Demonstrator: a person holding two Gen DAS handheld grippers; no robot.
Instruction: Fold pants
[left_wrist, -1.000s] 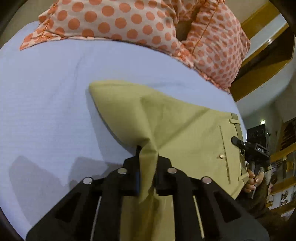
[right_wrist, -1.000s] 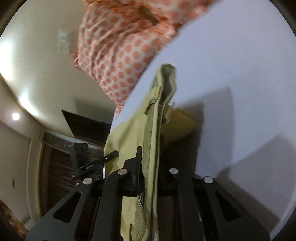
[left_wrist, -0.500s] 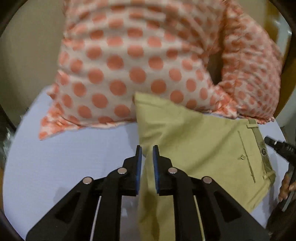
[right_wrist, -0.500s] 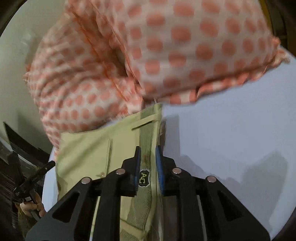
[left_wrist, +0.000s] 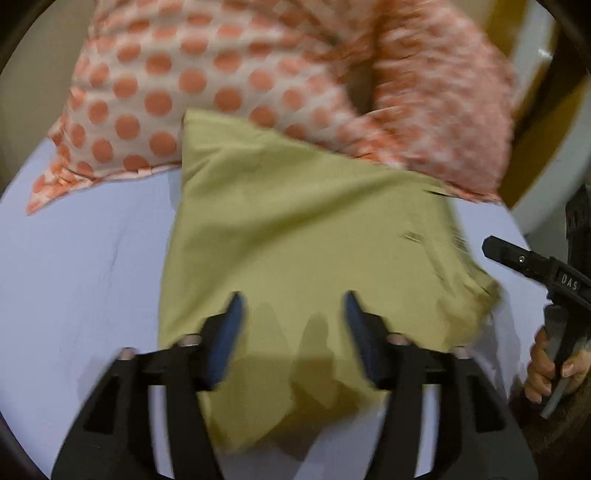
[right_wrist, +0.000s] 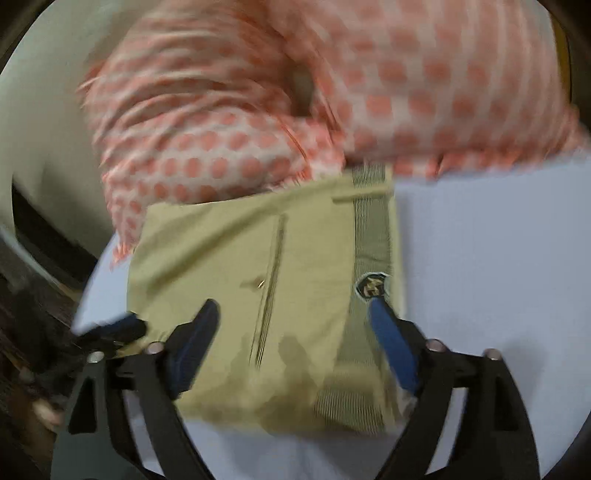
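Note:
The khaki pants (left_wrist: 303, 236) lie folded flat on the pale blue sheet (left_wrist: 81, 273), their far edge against the pillows. In the right wrist view the pants (right_wrist: 229, 258) show a back pocket slit, a button and the striped waistband with a round label. My left gripper (left_wrist: 293, 314) is open and empty above the near part of the pants. My right gripper (right_wrist: 295, 321) is open and empty over the waistband end. The right gripper also shows at the right edge of the left wrist view (left_wrist: 535, 273), held in a hand.
Two white pillows with orange dots (left_wrist: 177, 74) (right_wrist: 424, 92) lie along the far edge of the bed. The sheet (right_wrist: 498, 258) spreads out on both sides of the pants. A wall and dark furniture (right_wrist: 40, 236) are beyond the bed's left edge.
Both grippers were shut on the pants and carried them toward the pillows. Now both have opened and let go, and the pants lie flat on the sheet.

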